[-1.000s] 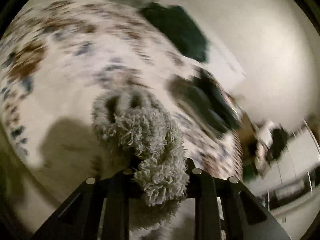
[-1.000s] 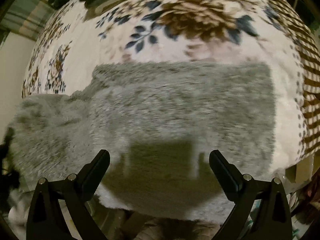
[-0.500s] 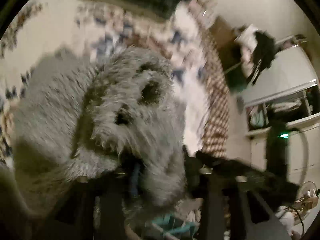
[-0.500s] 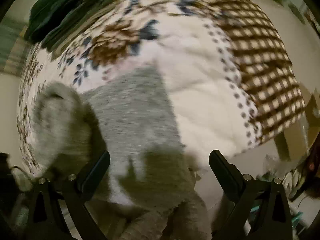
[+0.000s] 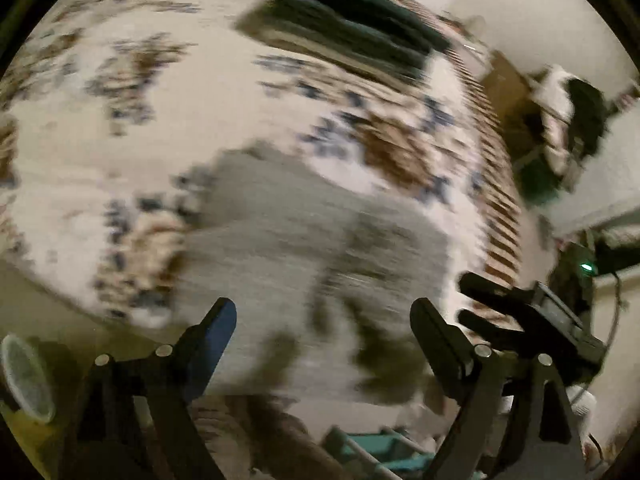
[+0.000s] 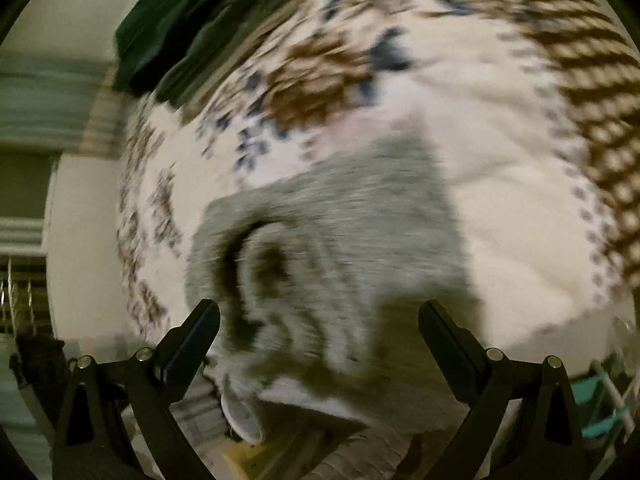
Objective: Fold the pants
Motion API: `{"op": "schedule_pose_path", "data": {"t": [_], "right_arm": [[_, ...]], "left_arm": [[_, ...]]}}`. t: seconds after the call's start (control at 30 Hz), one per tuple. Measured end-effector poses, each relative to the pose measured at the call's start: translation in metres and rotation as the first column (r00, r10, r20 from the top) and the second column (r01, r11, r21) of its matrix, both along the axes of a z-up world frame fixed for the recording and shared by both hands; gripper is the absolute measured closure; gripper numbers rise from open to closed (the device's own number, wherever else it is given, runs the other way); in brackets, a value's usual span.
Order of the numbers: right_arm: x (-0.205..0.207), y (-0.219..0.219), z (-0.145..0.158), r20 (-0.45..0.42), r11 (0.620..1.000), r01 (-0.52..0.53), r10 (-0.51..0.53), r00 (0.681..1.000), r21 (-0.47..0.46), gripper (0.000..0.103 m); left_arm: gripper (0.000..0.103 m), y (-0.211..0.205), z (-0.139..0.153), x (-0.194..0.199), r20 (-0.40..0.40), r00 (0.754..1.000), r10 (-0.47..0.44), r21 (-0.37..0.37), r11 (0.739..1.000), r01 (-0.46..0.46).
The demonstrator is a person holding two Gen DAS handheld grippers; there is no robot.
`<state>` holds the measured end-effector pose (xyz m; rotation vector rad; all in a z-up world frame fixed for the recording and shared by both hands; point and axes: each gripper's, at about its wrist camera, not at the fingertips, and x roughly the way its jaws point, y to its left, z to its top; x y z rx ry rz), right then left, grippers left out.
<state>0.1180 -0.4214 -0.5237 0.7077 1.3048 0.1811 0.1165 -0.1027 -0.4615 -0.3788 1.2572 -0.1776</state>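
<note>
The grey fuzzy pants (image 5: pixel 304 256) lie folded over on the flowered bedspread (image 5: pixel 120 128) near the bed's front edge. They also show in the right wrist view (image 6: pixel 352 240), with a rumpled fold on their left side. My left gripper (image 5: pixel 324 320) is open and empty just above the pants. My right gripper (image 6: pixel 320 320) is open and empty above the pants' near end. The right gripper's black body (image 5: pixel 528 320) shows at the right of the left wrist view. Both views are blurred by motion.
Dark green folded clothes (image 5: pixel 352 12) lie at the far end of the bed and show in the right wrist view (image 6: pixel 168 40). A teal rack (image 5: pixel 380 448) stands below the bed's edge. A cupboard with clothes (image 5: pixel 568 120) is at the right.
My left gripper let go of the pants bunch it carried over and opened. The pants now lie folded on the bed. My right gripper stayed open and swung round.
</note>
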Motion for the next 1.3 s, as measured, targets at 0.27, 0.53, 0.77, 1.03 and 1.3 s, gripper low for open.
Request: {"op": "schedule_pose_path", "data": {"t": [0.27,0.53,0.77,1.03,1.3], "right_arm": [[0.031,0.079,-0.019,0.041,0.97,-0.233,0.236,0.971,-0.072,0.0],[0.044,0.073,-0.04,-0.049,0.97,-0.213,0.209,0.977,-0.114,0.06],[0.029,0.029,-0.012,0.02,0.994,-0.079,0.08,0.997,-0.077,0.086],[-0.011,-0.064,0.02,-0.012,0.987,0.158,-0.158,0.987,-0.011,0.086],[-0.018,-0.122,-0.025,-0.234,0.965,0.153,-0.203,0.951,-0.215,0.02]], "left_arm": [[0.014,0.059,-0.036,-0.003,-0.087,0.982,0.168,0.09,0.983,-0.16],[0.014,0.053,-0.047,0.001,-0.104,0.982,0.157,0.106,0.984,-0.146],[0.014,0.039,-0.038,0.02,-0.09,0.987,0.132,0.052,0.991,-0.127],[0.014,0.01,-0.035,0.062,-0.089,0.996,0.02,-0.021,1.0,-0.022],[0.014,-0.045,-0.061,0.112,-0.087,0.987,-0.133,0.011,0.991,0.135]]}}
